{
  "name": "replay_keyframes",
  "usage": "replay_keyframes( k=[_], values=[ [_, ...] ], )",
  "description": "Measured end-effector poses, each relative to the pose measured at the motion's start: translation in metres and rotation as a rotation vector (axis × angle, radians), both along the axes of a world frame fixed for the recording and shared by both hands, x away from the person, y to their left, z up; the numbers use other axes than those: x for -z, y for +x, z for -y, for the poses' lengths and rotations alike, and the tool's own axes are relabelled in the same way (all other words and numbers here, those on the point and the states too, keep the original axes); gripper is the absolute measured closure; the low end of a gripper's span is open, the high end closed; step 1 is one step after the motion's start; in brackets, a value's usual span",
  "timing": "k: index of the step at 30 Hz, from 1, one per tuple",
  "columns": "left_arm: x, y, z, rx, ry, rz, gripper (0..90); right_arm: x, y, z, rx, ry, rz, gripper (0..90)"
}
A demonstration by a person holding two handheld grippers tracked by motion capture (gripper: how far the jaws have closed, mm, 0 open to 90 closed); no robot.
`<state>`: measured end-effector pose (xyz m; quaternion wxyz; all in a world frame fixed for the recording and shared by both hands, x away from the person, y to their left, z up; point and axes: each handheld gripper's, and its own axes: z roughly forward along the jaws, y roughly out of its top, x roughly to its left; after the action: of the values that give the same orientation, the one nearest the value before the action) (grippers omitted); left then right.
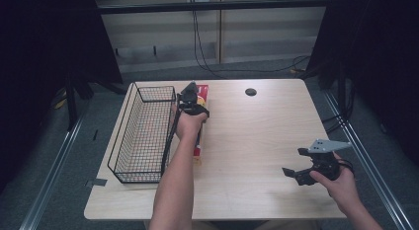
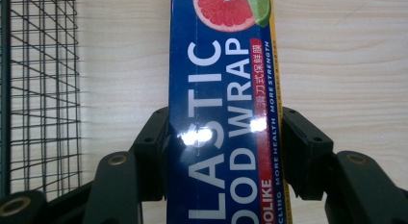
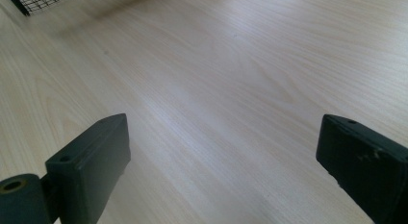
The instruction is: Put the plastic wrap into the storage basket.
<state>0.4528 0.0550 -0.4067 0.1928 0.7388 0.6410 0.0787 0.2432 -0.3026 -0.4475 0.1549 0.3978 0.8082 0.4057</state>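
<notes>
Left gripper (image 2: 223, 137) has its jaws clamped on the plastic wrap box (image 2: 223, 89), which lies just right of the wire basket (image 1: 143, 131) on the table's left. Right gripper (image 3: 223, 152) gapes wide over bare table (image 3: 231, 80), near right.

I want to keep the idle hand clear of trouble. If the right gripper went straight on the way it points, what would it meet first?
Bare table looks free ahead of the open right gripper; farther on, probably the wire basket, though depth is unclear.
</notes>
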Motion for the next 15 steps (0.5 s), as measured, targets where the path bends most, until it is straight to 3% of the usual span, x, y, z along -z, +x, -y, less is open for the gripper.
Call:
replay_keyframes(
  k=[15],
  values=[
    [-0.03, -0.008, -0.016, -0.016, -0.018, 0.009, 44.0, 0.001, -0.001, -0.001, -0.002, 0.0, 0.0, 4.2]
  ],
)
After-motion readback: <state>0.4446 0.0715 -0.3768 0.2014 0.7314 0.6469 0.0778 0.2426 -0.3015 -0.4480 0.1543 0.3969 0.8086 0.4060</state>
